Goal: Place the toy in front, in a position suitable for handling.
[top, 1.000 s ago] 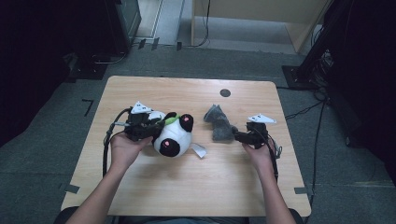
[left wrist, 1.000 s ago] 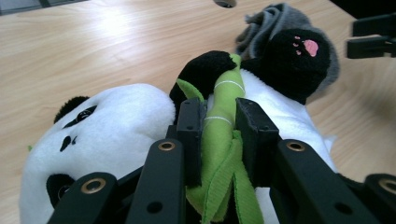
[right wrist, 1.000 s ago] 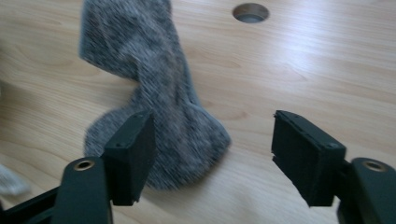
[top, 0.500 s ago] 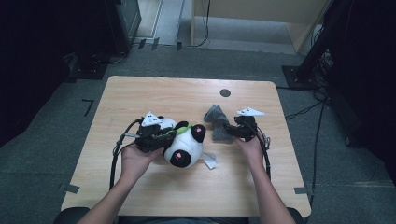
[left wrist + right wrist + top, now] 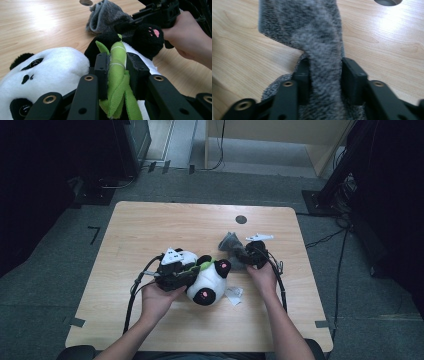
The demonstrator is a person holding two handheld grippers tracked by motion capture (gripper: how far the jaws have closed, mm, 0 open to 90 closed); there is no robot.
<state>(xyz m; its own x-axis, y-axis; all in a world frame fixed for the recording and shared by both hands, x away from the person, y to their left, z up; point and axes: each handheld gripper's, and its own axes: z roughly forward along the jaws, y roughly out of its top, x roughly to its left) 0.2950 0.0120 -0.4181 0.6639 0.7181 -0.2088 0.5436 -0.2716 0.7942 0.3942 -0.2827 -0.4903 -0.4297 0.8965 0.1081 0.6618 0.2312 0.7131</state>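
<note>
Left hand-held gripper (image 5: 116, 72) is clamped on the green bamboo stalk (image 5: 117, 67) sewn to the front of the panda plush (image 5: 207, 282), its pads pressing the soft felt from both sides. The right hand-held gripper (image 5: 325, 75) has a fold of the grey sock (image 5: 317, 30) between its jaws; they have just been closing, and the fabric now fills the gap with both pads against it. The panda lies a little toward the near edge of the surface (image 5: 150, 225), around its middle, and the sock lies just beyond and to the right of it, with the panda's black paw (image 5: 147, 37) close against the right hand-held gripper.

The weak point, as I judge it, is the hold on the bamboo. It is a thin, floppy trim piece, so any pull carries the whole toy through one seam: the stalk could slip out of the pads, or the plush could swing and roll about it instead of following the hand. The sock grip takes a single bunched fold, not the cuff, so the opening may stay flat and refuse the paw. With the two hand-held grippers working this near each other, their jaws or trailing cables could catch. A white label (image 5: 232, 295) lies beside the panda and might snag too.
</note>
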